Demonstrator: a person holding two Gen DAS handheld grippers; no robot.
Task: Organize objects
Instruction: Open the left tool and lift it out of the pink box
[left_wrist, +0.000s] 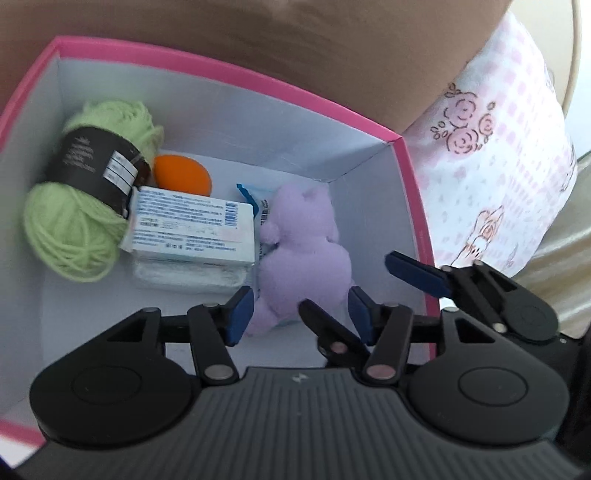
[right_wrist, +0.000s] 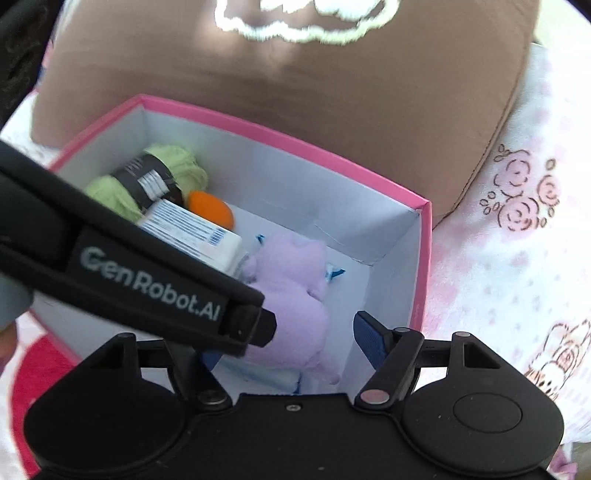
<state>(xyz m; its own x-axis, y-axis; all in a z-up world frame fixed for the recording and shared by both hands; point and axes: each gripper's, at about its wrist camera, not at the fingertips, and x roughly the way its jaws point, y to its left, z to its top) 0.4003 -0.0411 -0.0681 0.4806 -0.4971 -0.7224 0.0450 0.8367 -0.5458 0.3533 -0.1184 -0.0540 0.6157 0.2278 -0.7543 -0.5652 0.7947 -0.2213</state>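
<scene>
A pink box (left_wrist: 236, 75) with white inside walls holds a green yarn skein (left_wrist: 74, 221), an orange ball (left_wrist: 183, 175), a white and blue carton (left_wrist: 192, 225) and a purple plush toy (left_wrist: 303, 251). My left gripper (left_wrist: 301, 314) is open above the box, its blue pads either side of the plush's lower end, not closed on it. My right gripper (right_wrist: 288, 347) is open over the same box (right_wrist: 280, 138), above the plush (right_wrist: 291, 291); its left finger is hidden by the left gripper's body (right_wrist: 147, 280). Its fingers (left_wrist: 417, 275) also show in the left wrist view.
The box sits on a pink and white patterned blanket (right_wrist: 517, 258). A brown cushion (right_wrist: 288, 81) with white embroidery lies just behind the box. A flat blue and white packet (left_wrist: 258, 195) lies under the plush.
</scene>
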